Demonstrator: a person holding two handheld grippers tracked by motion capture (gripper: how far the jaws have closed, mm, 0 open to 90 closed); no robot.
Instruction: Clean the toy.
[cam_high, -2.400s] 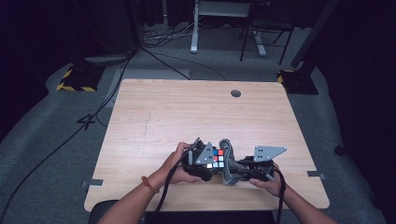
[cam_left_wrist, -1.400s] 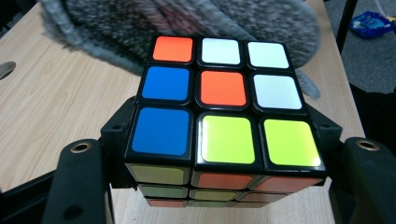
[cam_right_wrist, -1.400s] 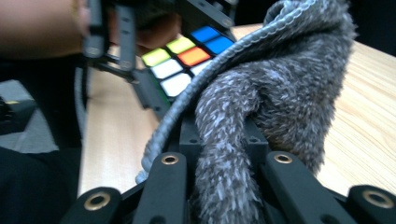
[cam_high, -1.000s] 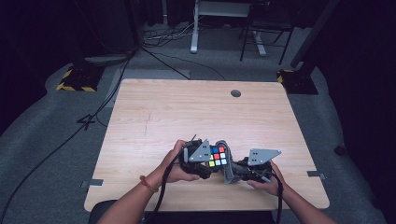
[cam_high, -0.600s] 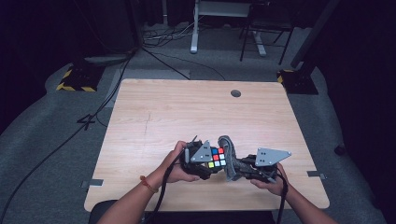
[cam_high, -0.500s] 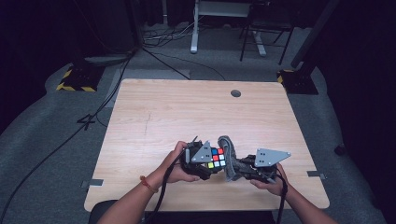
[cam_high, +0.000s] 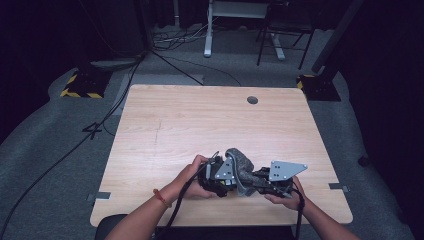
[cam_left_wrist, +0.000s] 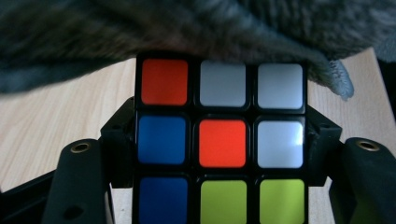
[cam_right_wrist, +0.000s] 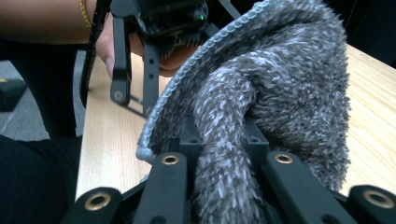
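Observation:
A Rubik's cube (cam_left_wrist: 222, 140) sits between the jaws of my left gripper (cam_left_wrist: 219, 140), which is shut on it. The face toward the camera has orange, white, blue and lime stickers. A fuzzy grey cloth (cam_left_wrist: 187, 28) hangs over the cube's top. My right gripper (cam_right_wrist: 226, 158) is shut on a fold of the same cloth (cam_right_wrist: 280, 84). In the high view both grippers meet near the table's front edge. The left gripper (cam_high: 220, 177) is on the left and the right gripper (cam_high: 255, 181) on the right. There the cloth (cam_high: 241, 162) drapes between them and hides the cube.
The wooden table (cam_high: 200, 120) has a round cable hole (cam_high: 252, 100) at the back right. On the floor beyond lie cables and yellow-and-black striped blocks (cam_high: 80, 86). The hand holding the left gripper (cam_right_wrist: 140, 46) is close in front of the right gripper.
The cube's coloured face showed in the high view before; now the grey cloth lies over it. The left hand has sunk slightly; the right has barely moved.

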